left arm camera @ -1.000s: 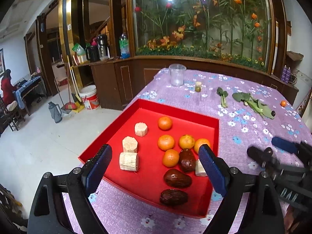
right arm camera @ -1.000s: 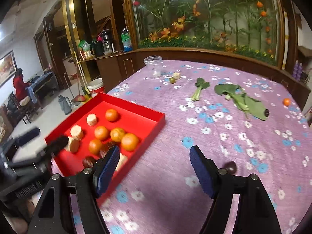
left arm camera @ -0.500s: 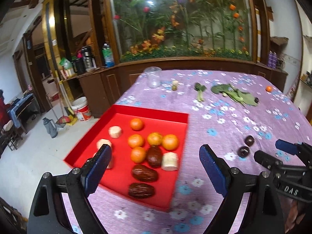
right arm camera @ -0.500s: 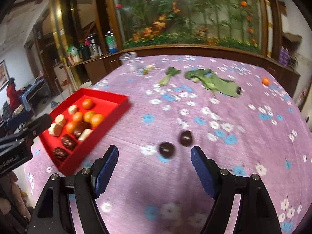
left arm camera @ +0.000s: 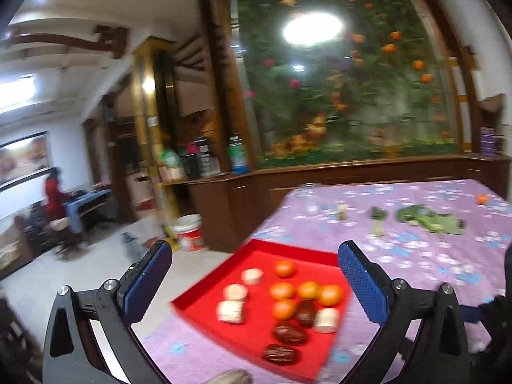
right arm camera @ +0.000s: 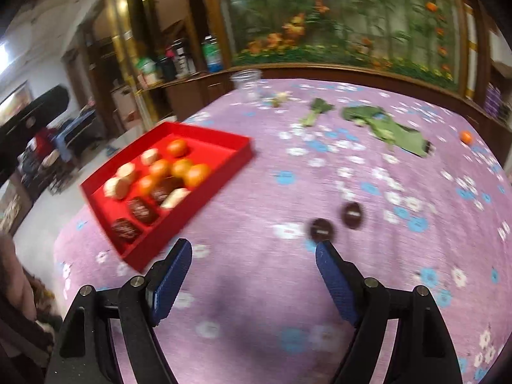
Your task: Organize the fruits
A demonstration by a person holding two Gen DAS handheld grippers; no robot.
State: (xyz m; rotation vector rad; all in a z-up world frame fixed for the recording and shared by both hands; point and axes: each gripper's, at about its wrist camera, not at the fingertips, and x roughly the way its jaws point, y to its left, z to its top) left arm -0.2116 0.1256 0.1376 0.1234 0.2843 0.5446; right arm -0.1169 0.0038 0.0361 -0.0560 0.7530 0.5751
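A table (right arm camera: 256,288) under a purple flower-print cloth fills the room in front of a wood-framed glass wall of artificial flowers. A shallow red rectangular tray (right arm camera: 220,168) sits at the table's left edge and holds five orange mandarins (right arm camera: 177,147), pale cut cylindrical pieces (right arm camera: 116,188) and three dark brown wrinkled dates (right arm camera: 140,210). Two more loose dark brown dates (right arm camera: 321,229) lie on the cloth, well apart from the tray, and a lone small orange fruit (right arm camera: 466,137) sits near the far right edge. The right gripper (right arm camera: 252,275) hovers near the loose dates, jaws spread wide and empty. The left gripper (left arm camera: 252,275) hangs above the tray, jaws likewise apart, holding nothing. Risk: both views are motion-blurred; a fast approach could knock a date into a roll. The dates lie close together, so wide jaws could catch both. The tray's near corner appears close to the table edge; a push there could tip it.
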